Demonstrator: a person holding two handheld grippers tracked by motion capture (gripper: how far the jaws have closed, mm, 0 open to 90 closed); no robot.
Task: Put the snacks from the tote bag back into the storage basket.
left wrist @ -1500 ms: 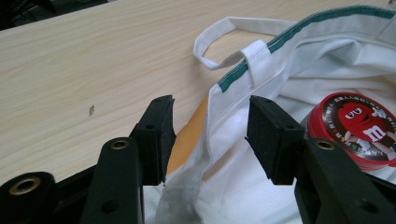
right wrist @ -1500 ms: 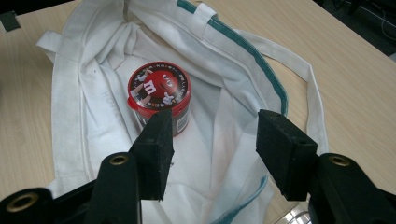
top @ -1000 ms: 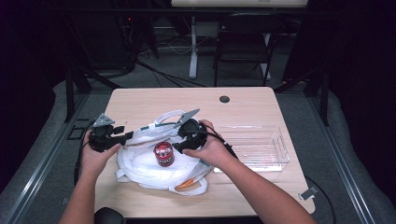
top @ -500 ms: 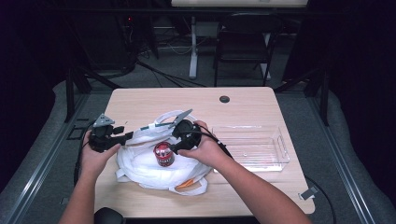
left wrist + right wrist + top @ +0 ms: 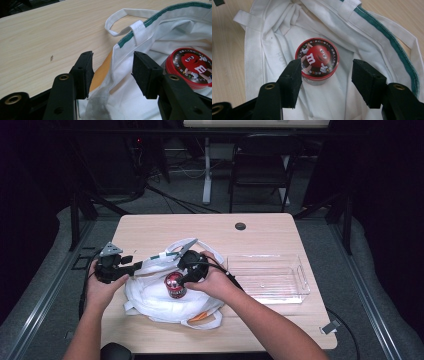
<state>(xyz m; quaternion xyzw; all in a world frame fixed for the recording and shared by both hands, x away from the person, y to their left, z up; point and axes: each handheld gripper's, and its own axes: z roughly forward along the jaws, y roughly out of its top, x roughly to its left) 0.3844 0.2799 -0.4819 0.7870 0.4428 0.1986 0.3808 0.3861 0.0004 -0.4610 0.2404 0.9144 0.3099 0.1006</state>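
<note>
Right claw spread over the tin; left claw spread around the bag's rim.

My right claw (image 5: 325,80) stands wide, its jaws either side of the red-lidded tin (image 5: 317,60) that sits upright on the white bag (image 5: 274,57); the left pad is close beside the tin's edge, the right one well clear, and I can't tell if any pad touches. My left claw (image 5: 112,72) is also spread, with the bag's green-trimmed rim (image 5: 125,41) hanging between its pads, unpinched. From above, the bag (image 5: 150,295) lies at the near side of the table (image 5: 280,227), beside a clear tray (image 5: 267,292).
</note>
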